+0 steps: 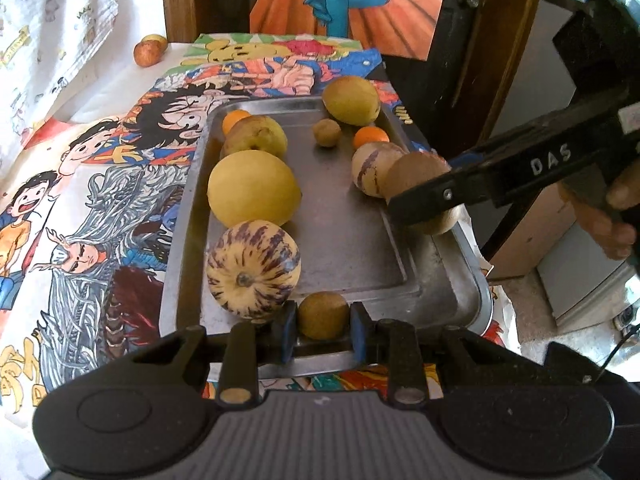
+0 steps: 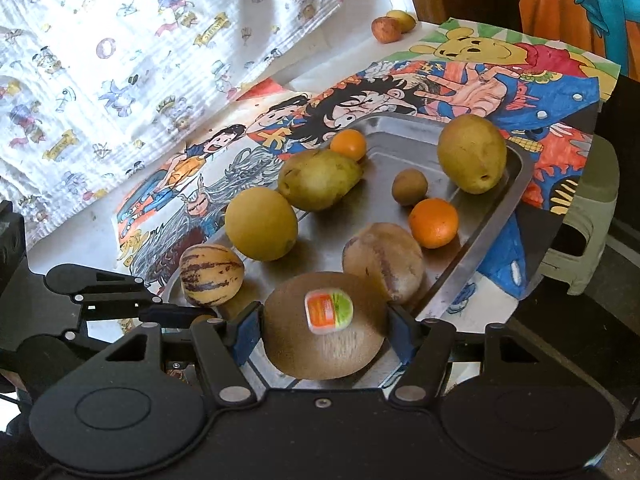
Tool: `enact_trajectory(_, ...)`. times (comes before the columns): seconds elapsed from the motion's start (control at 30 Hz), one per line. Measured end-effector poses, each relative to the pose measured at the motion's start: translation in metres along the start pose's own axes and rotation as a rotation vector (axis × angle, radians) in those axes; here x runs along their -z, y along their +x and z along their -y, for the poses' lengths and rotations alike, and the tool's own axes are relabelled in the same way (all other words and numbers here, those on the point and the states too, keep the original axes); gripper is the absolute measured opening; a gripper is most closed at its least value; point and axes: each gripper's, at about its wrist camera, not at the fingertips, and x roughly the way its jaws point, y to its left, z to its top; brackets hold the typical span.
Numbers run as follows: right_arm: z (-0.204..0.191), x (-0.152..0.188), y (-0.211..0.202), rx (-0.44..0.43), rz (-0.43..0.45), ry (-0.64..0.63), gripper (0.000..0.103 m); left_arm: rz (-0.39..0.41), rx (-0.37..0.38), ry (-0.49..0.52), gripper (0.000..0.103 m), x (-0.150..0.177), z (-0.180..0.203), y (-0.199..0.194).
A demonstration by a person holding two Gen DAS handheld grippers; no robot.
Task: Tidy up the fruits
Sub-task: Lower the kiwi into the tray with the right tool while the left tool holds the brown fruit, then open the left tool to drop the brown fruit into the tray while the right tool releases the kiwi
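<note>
A metal tray (image 1: 352,240) lies on a cartoon-printed sheet and carries several fruits. My left gripper (image 1: 323,318) is shut on a small brown fruit (image 1: 322,312) at the tray's near rim, beside a striped melon (image 1: 253,268). My right gripper (image 2: 324,332) is shut on a large brown kiwi (image 2: 296,344) with an orange-green sticker, low over the tray's near end. In the left wrist view that right gripper (image 1: 430,202) comes in from the right with the kiwi (image 1: 416,170). Behind the kiwi lies a second striped melon (image 2: 384,260).
On the tray also lie a round yellow fruit (image 2: 261,224), a pear (image 2: 318,178), two oranges (image 2: 434,222), another small brown fruit (image 2: 409,186) and a green-yellow fruit (image 2: 472,152). Two small fruits (image 2: 394,24) rest on the white cloth behind. A green stool (image 2: 588,216) stands right.
</note>
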Motion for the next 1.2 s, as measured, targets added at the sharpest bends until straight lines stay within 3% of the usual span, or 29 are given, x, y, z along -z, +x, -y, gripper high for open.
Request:
enact_trajectory(0.2,0.002,0.011,0.001,-0.018,0.076,-0.002,0.069,0.078,0.036,-0.034,0.032,0.01,-0.01,-0.002)
enact_trajectory(0.43,0.007,0.03,-0.003,-0.059,0.201,-0.054,0.068,0.185,0.013,0.009,0.032,0.027,-0.007,-0.003)
enact_trajectory(0.6,0.009,0.042,-0.008,-0.071,0.272,-0.025,0.071,0.237,-0.012,-0.055,0.032,0.037,-0.009,-0.006)
enact_trajectory(0.93,-0.006,0.067,-0.027,0.002,0.349,-0.01,0.073,0.312,-0.124,-0.112,0.043,0.051,-0.002,-0.019)
enact_trajectory(1.03,-0.009,0.073,-0.032,0.017,0.363,0.006,0.073,0.327,-0.129,-0.138,0.053,0.053,0.0,-0.025)
enact_trajectory(1.2,-0.018,0.082,-0.039,0.027,0.391,0.01,0.077,0.343,-0.158,-0.176,0.056,0.06,0.0,-0.035)
